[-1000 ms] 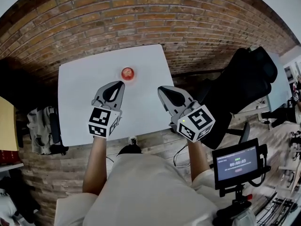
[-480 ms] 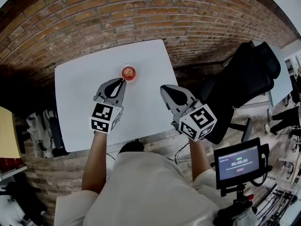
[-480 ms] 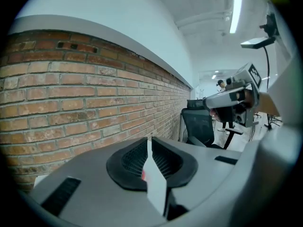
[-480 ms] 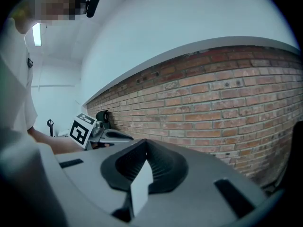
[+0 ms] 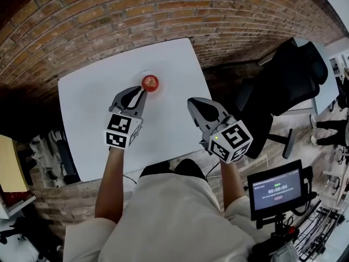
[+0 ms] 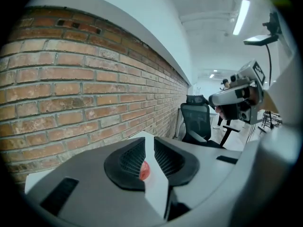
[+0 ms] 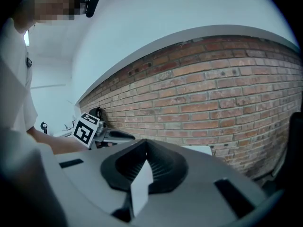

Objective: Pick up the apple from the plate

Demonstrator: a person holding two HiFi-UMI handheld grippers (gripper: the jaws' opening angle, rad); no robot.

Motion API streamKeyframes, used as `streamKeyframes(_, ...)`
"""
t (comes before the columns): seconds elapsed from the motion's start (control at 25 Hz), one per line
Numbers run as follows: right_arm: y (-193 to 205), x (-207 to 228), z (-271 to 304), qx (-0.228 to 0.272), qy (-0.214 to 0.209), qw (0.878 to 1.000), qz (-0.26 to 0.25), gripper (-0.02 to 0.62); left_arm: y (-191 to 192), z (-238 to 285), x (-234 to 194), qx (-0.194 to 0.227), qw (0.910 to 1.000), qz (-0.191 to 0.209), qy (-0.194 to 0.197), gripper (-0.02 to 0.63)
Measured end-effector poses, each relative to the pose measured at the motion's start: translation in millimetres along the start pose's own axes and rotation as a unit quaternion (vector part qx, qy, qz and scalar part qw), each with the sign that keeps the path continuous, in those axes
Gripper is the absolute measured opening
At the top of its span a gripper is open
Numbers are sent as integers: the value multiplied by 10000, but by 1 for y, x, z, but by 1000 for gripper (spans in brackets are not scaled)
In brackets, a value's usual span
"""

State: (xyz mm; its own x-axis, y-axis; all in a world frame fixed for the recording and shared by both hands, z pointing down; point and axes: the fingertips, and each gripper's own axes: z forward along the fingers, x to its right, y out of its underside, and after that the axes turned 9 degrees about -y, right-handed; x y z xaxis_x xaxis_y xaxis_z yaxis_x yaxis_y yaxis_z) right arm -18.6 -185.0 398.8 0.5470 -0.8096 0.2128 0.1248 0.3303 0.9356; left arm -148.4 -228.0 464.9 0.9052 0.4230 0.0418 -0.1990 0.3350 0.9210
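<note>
The apple rests on a pale plate that barely stands out from the white table. It lies just beyond the tips of the left gripper and slightly to their right in the head view. In the left gripper view it appears as a red patch through the thin slit between the ribbed fingers, ahead of them rather than between them, so nothing is gripped yet. That gripper tilts gently down toward the fruit and its jaws are opening, though the gap is far too narrow to take the apple. This looks like the final approach, with the fingers lined up so the fruit will pass straight in once they spread. The right gripper hangs over bare table well to the right of the apple, fingers clenched tip to tip with nothing between them. It is probably kept aside to leave the left one a clear path. The left jaws likely need to part much wider before going forward. Otherwise their tips could nudge the round apple, and it may roll across or off the shallow plate.
</note>
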Motion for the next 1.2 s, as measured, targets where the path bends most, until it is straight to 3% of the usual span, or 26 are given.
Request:
streamKeyframes(0.28, 10, 9, 5, -80, 35, 9998, 199, 2, 12, 18, 3, -266, 9992, -3, 283, 126)
streamKeyframes(0.48, 16, 12, 11, -164, -158, 9994, 252, 2, 20, 27, 1, -422, 9989, -35, 200, 130)
streamKeyframes(0.6, 21, 19, 10, -214, -251, 9990, 312, 2, 27, 40, 7, -590, 9979, -40, 253, 176)
streamKeyframes(1.2, 33, 33, 23, -446, -393, 9973, 428, 2, 71, 83, -3, -1228, 9922, -91, 198, 272)
